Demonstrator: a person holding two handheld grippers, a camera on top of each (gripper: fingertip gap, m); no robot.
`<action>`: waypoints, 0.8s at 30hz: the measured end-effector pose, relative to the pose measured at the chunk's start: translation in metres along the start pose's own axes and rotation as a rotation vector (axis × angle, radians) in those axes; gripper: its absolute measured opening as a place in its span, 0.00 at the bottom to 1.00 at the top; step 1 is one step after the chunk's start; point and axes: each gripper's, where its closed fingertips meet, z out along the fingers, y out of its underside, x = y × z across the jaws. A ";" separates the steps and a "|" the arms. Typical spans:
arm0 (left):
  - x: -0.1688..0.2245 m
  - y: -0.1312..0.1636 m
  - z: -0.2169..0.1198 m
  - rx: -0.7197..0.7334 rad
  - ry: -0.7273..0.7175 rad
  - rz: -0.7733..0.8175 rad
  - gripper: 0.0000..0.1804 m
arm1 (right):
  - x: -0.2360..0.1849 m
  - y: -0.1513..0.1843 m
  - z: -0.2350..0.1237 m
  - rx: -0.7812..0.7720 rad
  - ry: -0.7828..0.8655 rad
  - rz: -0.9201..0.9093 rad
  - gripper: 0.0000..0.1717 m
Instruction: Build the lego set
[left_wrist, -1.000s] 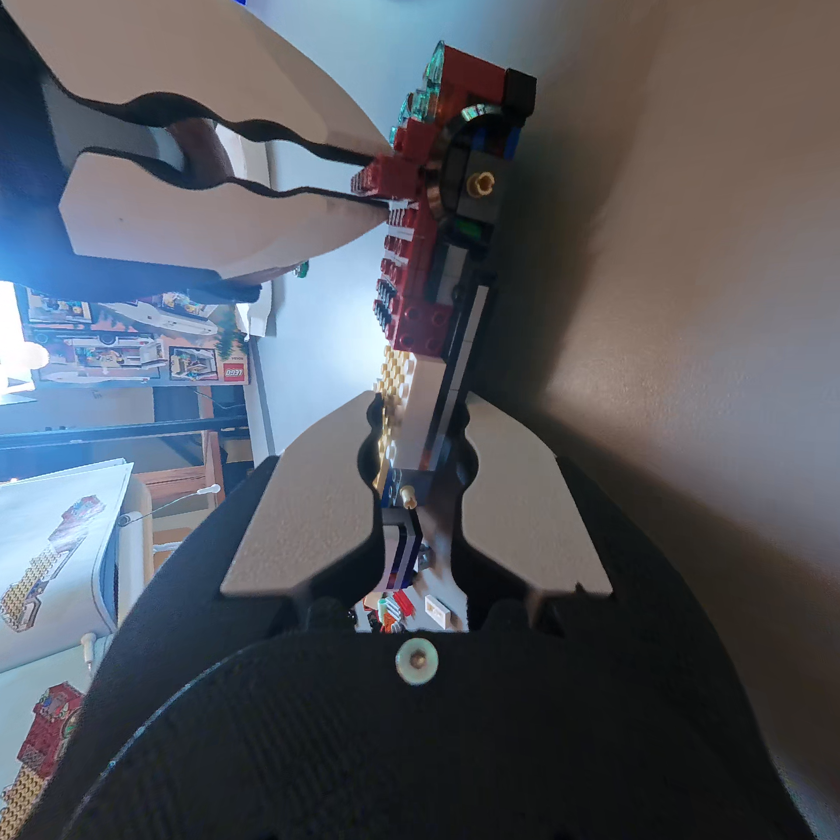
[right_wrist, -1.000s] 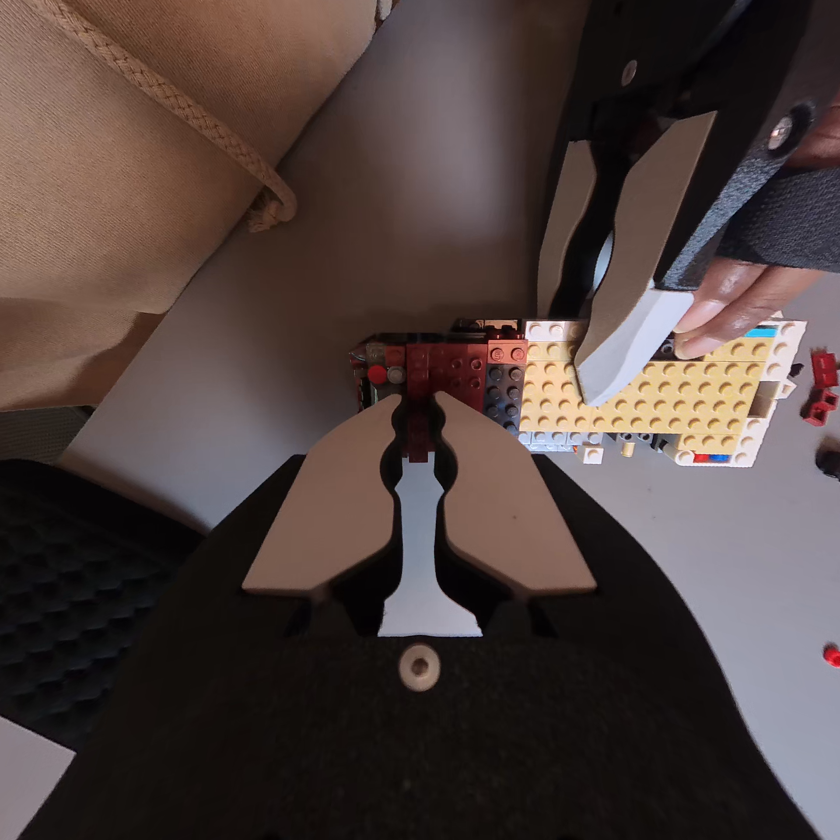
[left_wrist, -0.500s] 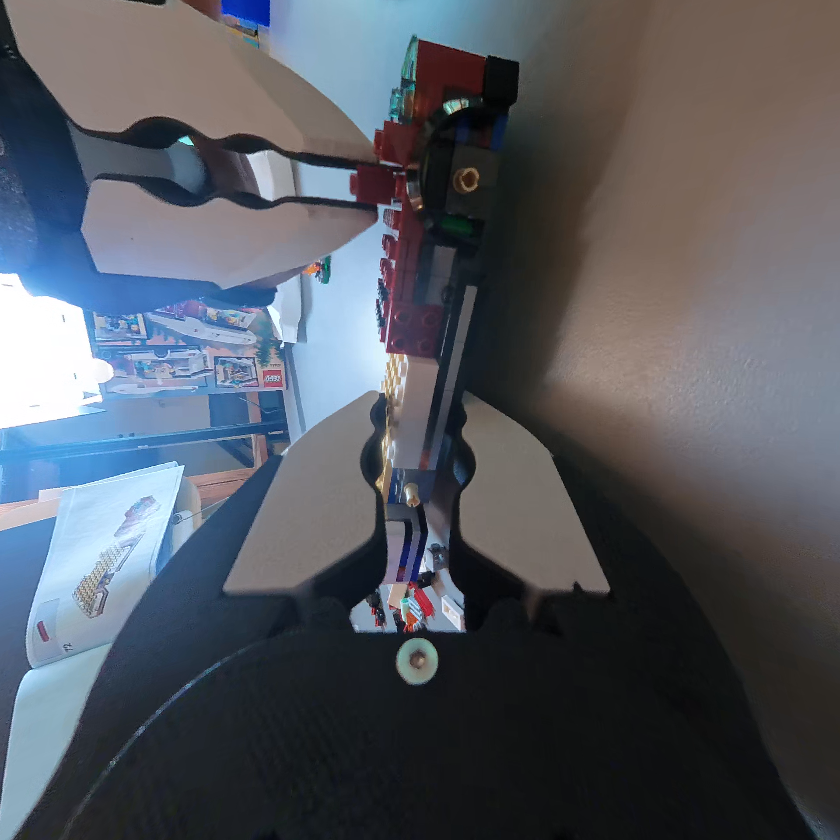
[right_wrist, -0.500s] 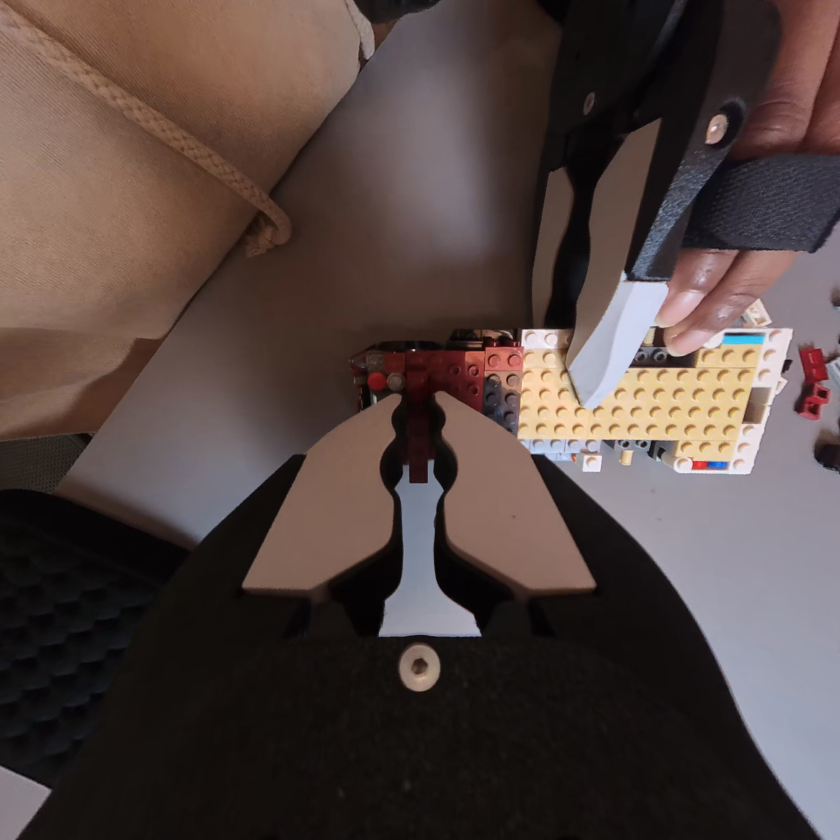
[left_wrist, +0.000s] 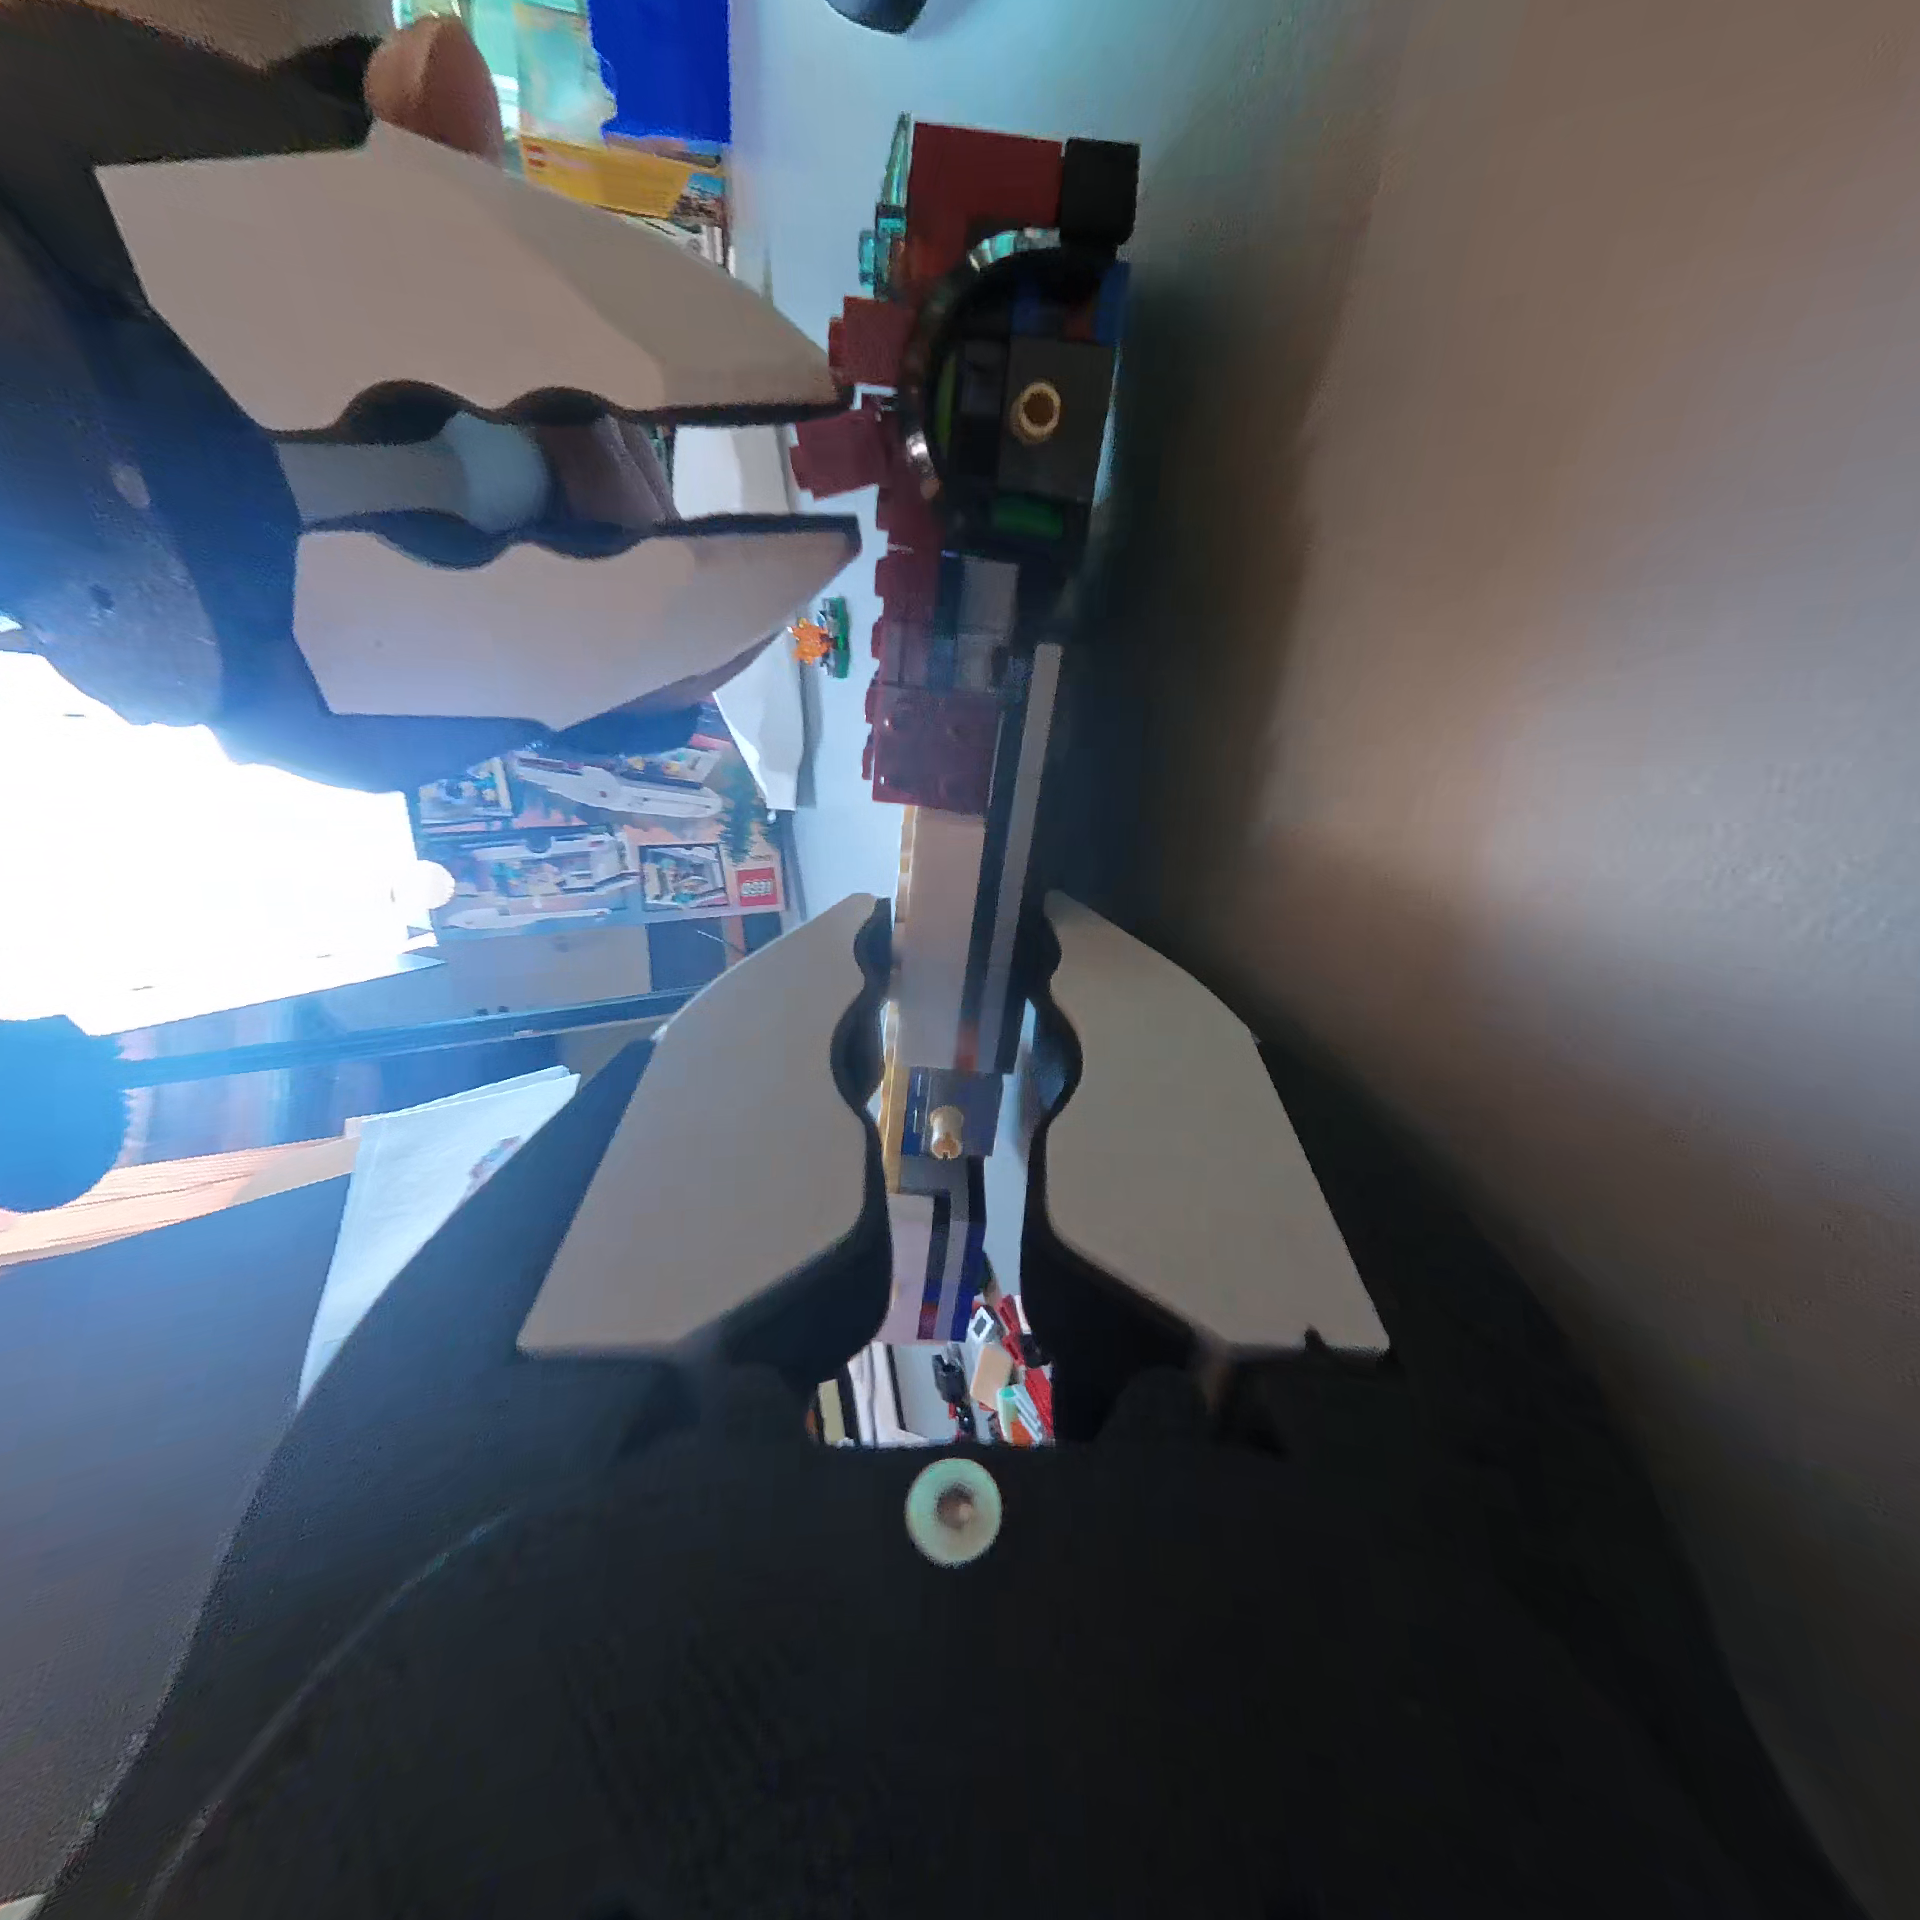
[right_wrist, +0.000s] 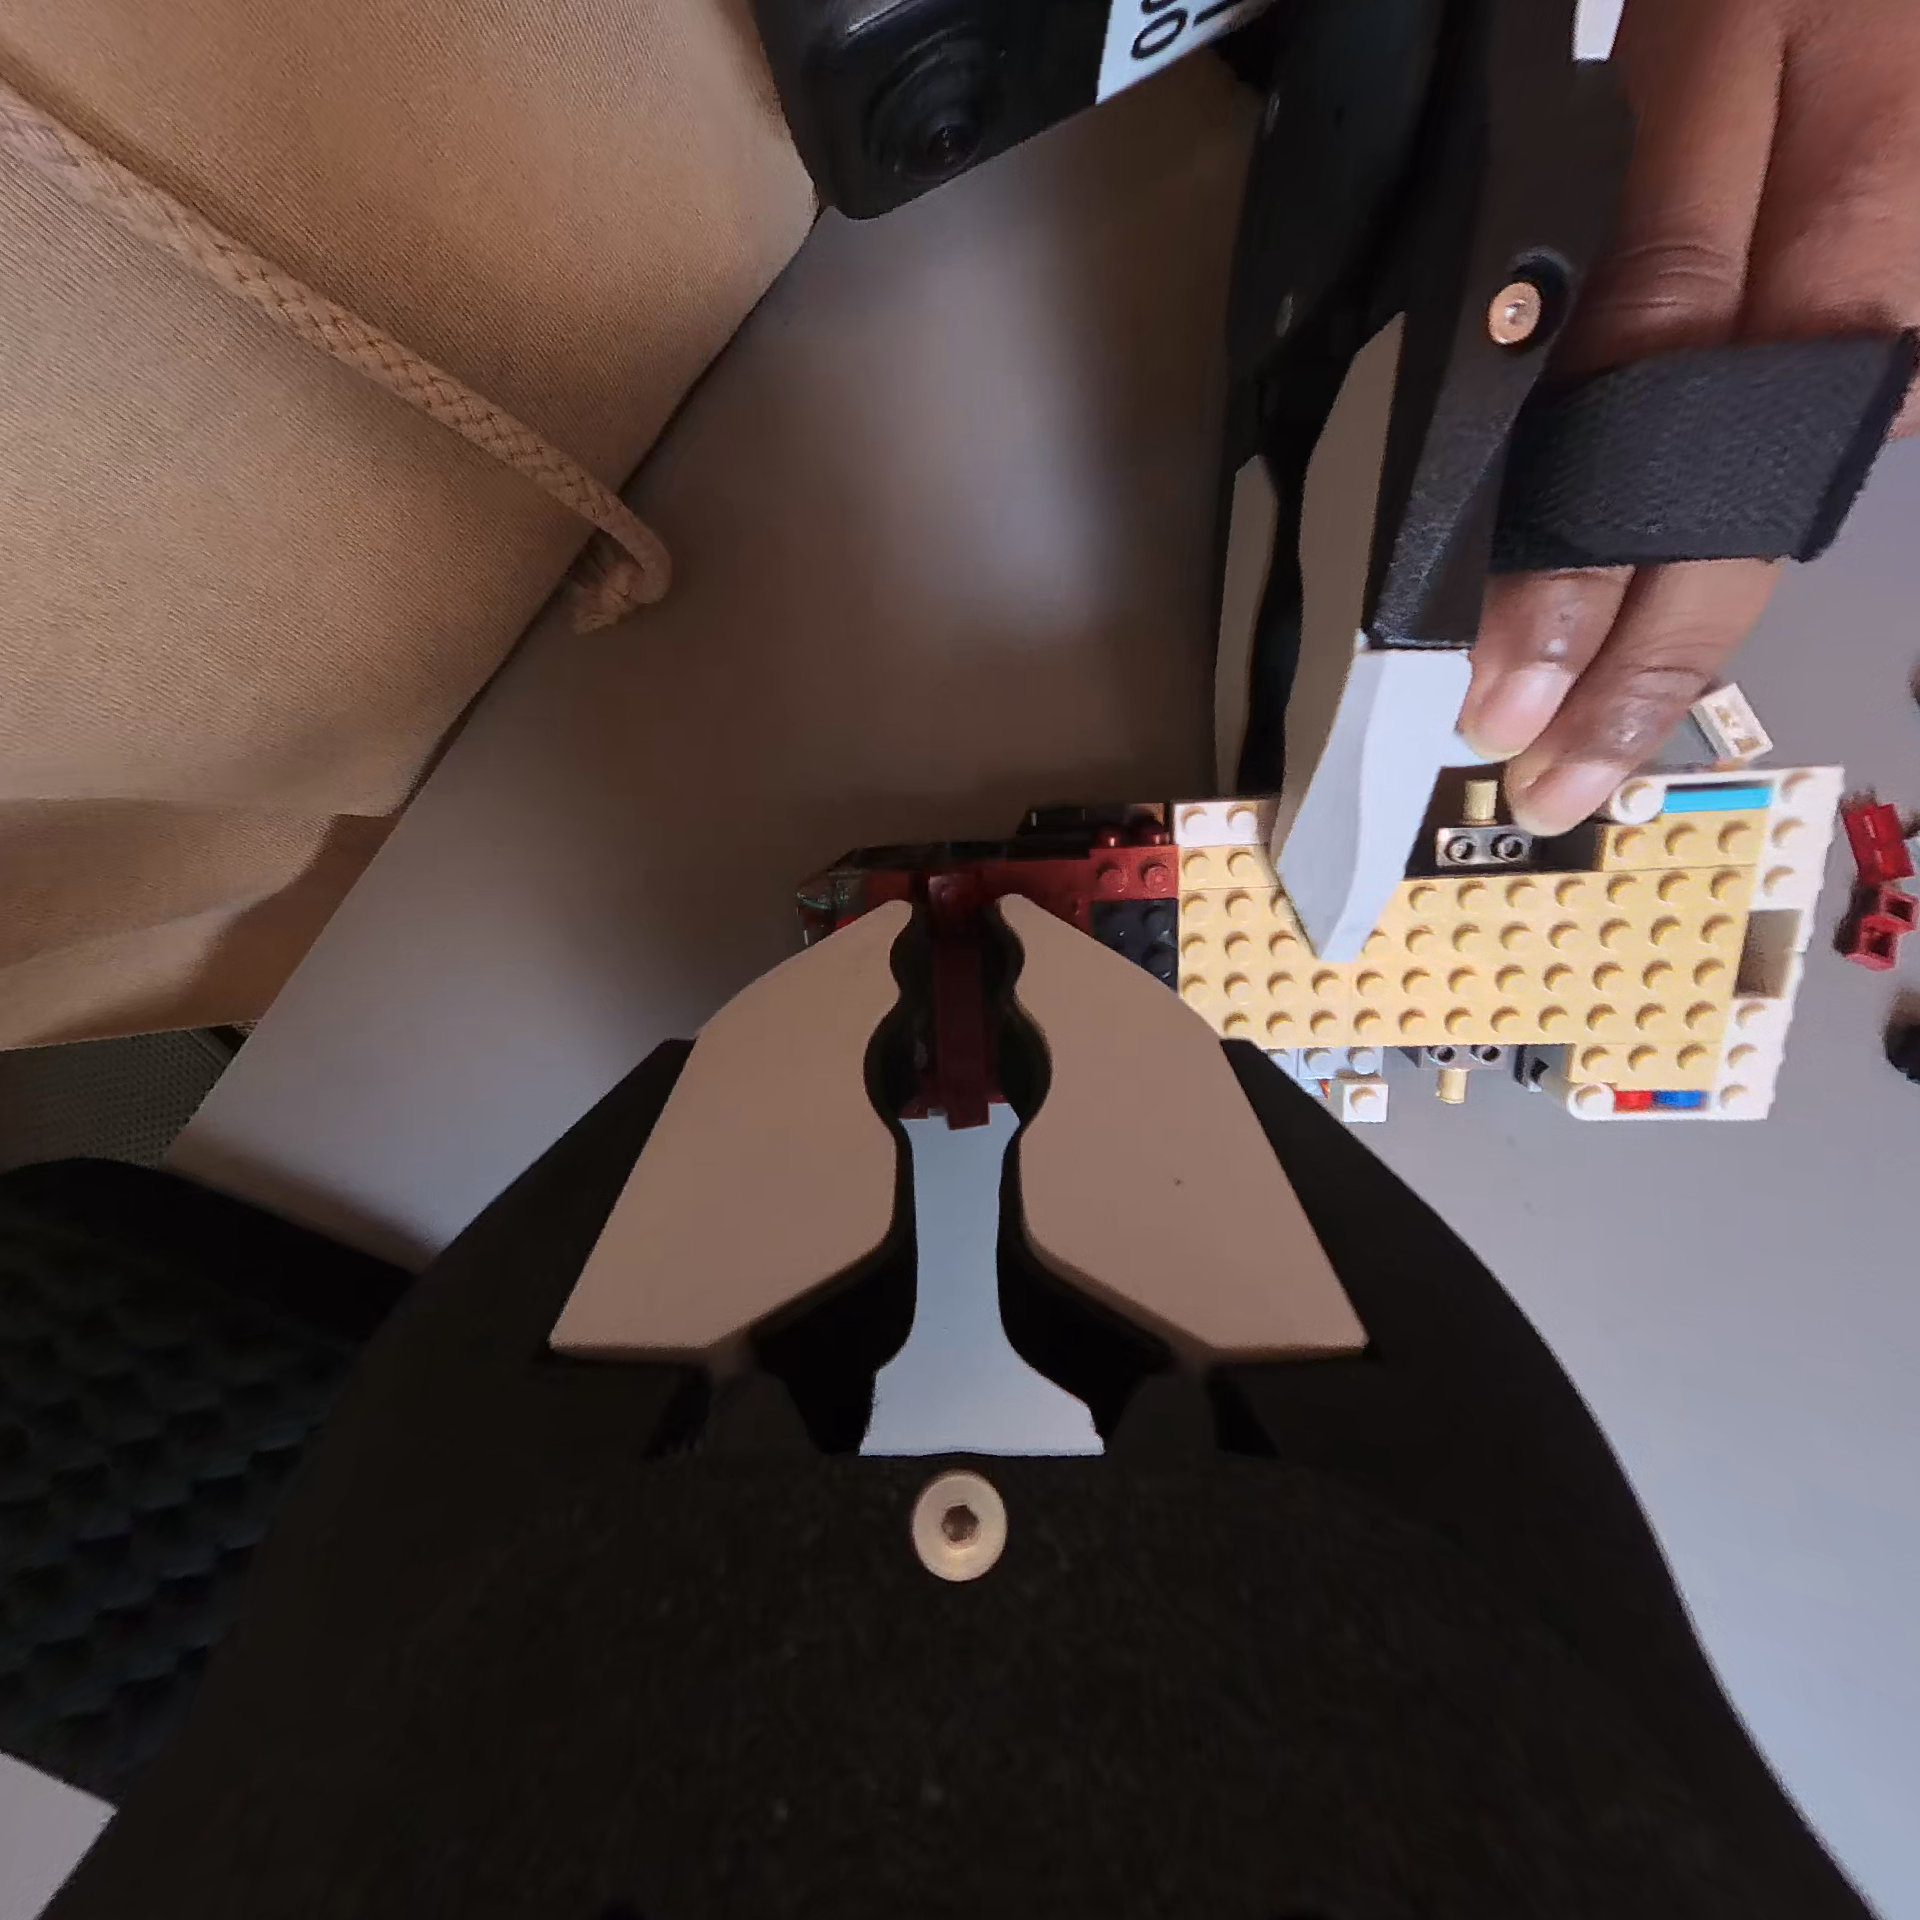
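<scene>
A flat brick model, with a tan studded plate (right_wrist: 1507, 966) and a dark red end (left_wrist: 935, 748), is seen edge-on in the left wrist view. My left gripper (left_wrist: 961, 914) is shut on the plate's edge, one finger on each face. It also shows in the right wrist view (right_wrist: 1294, 862), held by a hand (right_wrist: 1610, 675). My right gripper (right_wrist: 956, 914) is shut on a narrow dark red piece (right_wrist: 961, 1018). The piece's far end rests against the model's red end. In the left wrist view, the right gripper (left_wrist: 847, 465) comes in from the upper left with the piece (left_wrist: 836, 457) at its tips.
The model is over a grey table (right_wrist: 935, 571). A beige cushion with a rope cord (right_wrist: 312, 520) lies at its far left, and a black foam mat (right_wrist: 125, 1351) at the near left. Loose red bricks (right_wrist: 1875, 883) lie at the right. Toy boxes (left_wrist: 603, 842) and a booklet (left_wrist: 436, 1195) are beyond. My hands' fingertips stand some 7 cm from each other.
My right gripper has pressed toward the model's red end, and the dark red piece has slid deeper between its fingers. My left fingers have closed a little on the plate.
</scene>
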 end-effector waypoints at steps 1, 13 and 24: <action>-0.001 0.000 0.001 -0.003 -0.014 0.011 0.13 | 0.000 0.000 -0.001 0.000 0.000 0.002 0.06; -0.064 0.011 -0.017 -0.056 -0.243 0.014 0.13 | 0.010 -0.034 -0.059 -0.019 0.084 -0.066 0.06; -0.129 0.040 -0.063 -0.143 -0.287 0.030 0.13 | 0.029 -0.084 -0.145 0.047 0.568 -0.182 0.24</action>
